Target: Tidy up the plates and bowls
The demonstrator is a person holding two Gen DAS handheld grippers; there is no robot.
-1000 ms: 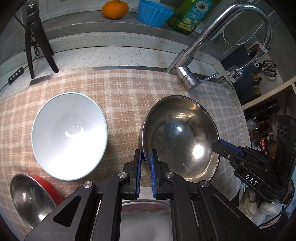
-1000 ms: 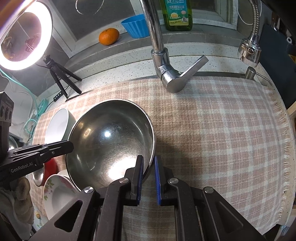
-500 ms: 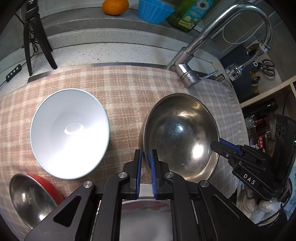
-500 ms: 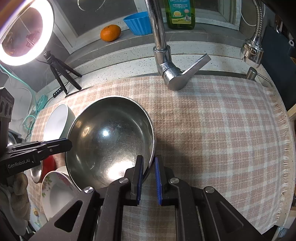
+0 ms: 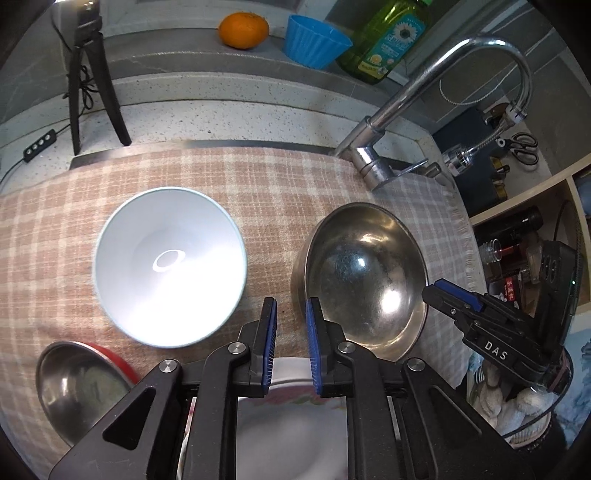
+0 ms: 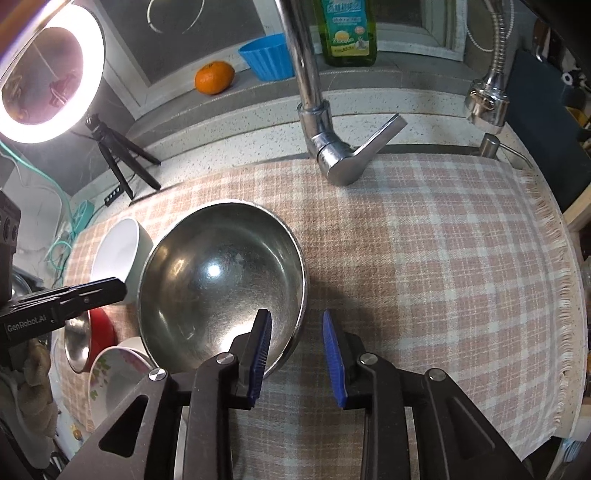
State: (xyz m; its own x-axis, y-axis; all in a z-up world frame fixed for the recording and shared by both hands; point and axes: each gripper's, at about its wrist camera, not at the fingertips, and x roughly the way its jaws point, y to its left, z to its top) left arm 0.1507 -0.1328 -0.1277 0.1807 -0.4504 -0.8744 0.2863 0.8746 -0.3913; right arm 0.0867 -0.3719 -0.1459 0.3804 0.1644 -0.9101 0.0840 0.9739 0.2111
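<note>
Where the checked cloth (image 6: 424,258) covers the table, a big steel bowl (image 6: 221,284) sits upright on it, between the two grippers. The right gripper (image 6: 297,343) has just been opening: its blue fingers (image 6: 260,343) stand apart on either side of the bowl's near rim, one over the inside, one outside over the cloth, and neither presses on the metal. The left gripper (image 5: 290,339) has just been opening too — its fingers (image 5: 269,339) are a little apart just beside the bowl's left rim, with only cloth showing in the gap, and the right-hand finger sits at the rim's outer edge.

A white bowl (image 5: 170,266) stands on the cloth to the left of the steel one, apart from it. Nearer the front left edge, a small steel bowl (image 5: 74,387) rests inside a red bowl (image 5: 118,360), and a flowered plate (image 6: 114,387) lies just beside them, partly hidden under the left gripper.

Behind the cloth stands a tap (image 6: 328,140). On the ledge beyond it are an orange (image 6: 214,77), a blue cup (image 6: 267,57) and a green bottle (image 6: 347,33) — and a ring light (image 6: 48,70) glows on its tripod at the left.
</note>
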